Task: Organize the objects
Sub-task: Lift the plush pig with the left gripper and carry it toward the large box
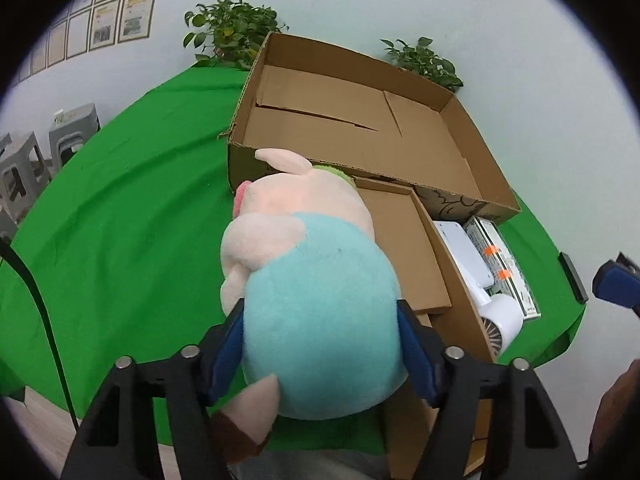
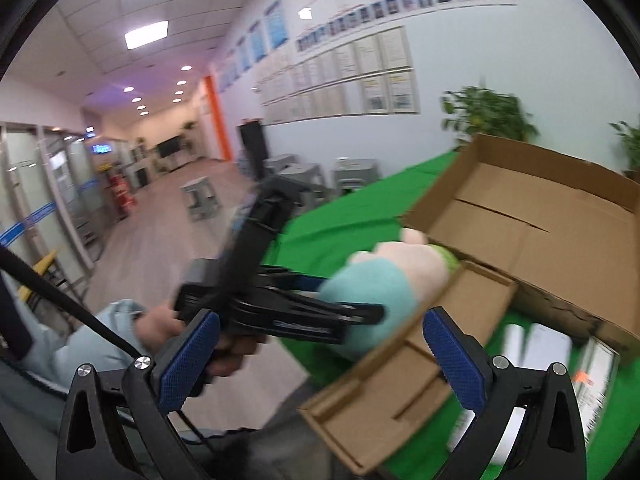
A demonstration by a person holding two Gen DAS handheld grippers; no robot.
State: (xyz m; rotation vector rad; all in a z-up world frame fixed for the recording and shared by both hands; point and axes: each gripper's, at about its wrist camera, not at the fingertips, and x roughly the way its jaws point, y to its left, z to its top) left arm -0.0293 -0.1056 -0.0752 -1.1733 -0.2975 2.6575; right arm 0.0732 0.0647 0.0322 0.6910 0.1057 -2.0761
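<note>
A: What does my left gripper hold?
B: Its 2 blue pads press the plush pig, above the small cardboard box, near the big box.
A: And my right gripper?
B: Wide apart, nothing between the pads.

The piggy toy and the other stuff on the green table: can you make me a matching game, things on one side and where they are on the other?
Things:
1. plush pig
2. big cardboard box
3. white fan
4. potted plant

Places:
A. behind the big box, by the wall
B. between the left gripper's blue pads
C. empty, at the back of the table
D. right of the small box

Pairs: 1-B, 2-C, 3-D, 4-A
</note>
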